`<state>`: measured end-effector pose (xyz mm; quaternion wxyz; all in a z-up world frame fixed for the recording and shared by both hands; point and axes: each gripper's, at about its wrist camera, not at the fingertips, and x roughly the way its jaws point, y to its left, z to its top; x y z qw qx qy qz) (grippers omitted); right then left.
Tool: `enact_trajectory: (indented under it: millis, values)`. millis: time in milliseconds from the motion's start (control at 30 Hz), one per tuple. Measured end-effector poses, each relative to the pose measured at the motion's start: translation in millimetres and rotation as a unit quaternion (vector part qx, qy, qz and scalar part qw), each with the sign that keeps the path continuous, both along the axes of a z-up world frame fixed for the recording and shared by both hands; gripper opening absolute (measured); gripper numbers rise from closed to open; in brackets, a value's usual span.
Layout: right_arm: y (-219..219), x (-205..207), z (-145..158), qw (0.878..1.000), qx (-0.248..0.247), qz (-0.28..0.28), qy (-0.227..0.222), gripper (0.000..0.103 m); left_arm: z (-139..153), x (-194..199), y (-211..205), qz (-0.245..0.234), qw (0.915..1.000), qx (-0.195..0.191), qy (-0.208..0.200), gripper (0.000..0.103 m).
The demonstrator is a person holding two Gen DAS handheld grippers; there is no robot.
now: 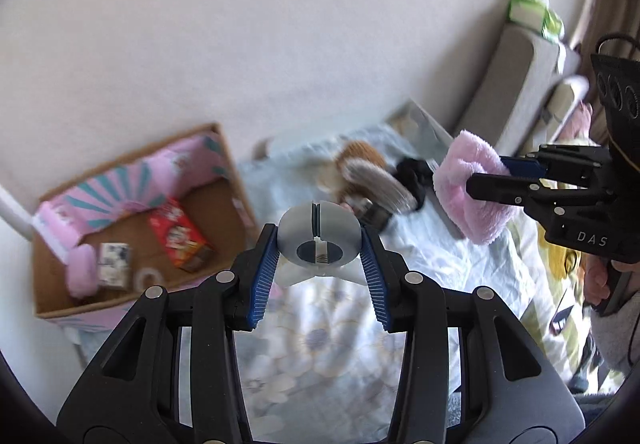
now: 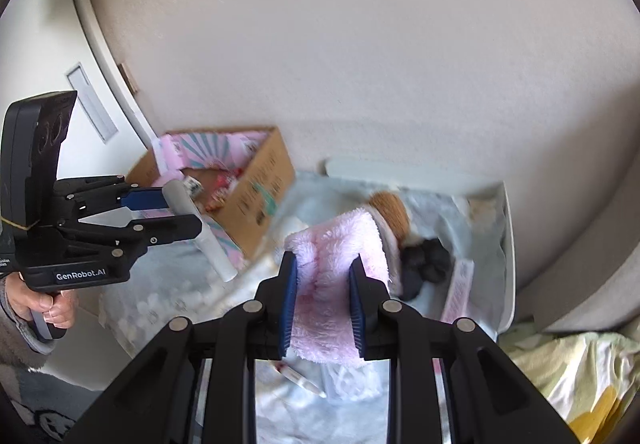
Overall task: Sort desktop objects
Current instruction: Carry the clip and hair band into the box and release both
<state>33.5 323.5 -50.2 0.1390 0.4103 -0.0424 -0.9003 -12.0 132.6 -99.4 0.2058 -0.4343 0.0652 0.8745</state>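
White wall behind, floral-sheeted bed (image 1: 332, 344) below. Left gripper (image 1: 319, 244) fingers pinch a grey roll-shaped gadget (image 1: 318, 240) w/ its long axis hanging down; right gripper (image 2: 323, 296) fingers squeeze a fluffy pink cloth (image 2: 336, 264). Both held above the bed — open cardboard box (image 1: 120, 244) sits left, nearer the left hand imo.
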Motion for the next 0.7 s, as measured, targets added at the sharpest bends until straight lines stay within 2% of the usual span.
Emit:
enact_trajectory:
  millis: [167, 400, 533, 700]
  values:
    - [-29, -19, 23, 0.999, -0.009, 0.021, 0.024, 0.022, 27, -2, -42, 0.037, 0.9988, -0.001, 0.031, 0.038]
    - [-86, -56, 43, 0.997, -0.008, 0.067, 0.046, 0.022, 44, -15, -109, 0.097, 0.9941, 0.001, 0.049, 0.038]
    - [-120, -79, 43, 0.995, -0.003, 0.088, 0.039, 0.022, 45, -28, -146, 0.127, 0.9907, 0.0, 0.048, 0.038]
    - [-155, -106, 28, 0.995, -0.001, 0.103, 0.013, 0.022, 38, -45, -183, 0.153, 0.9873, -0.001, 0.044, 0.038]
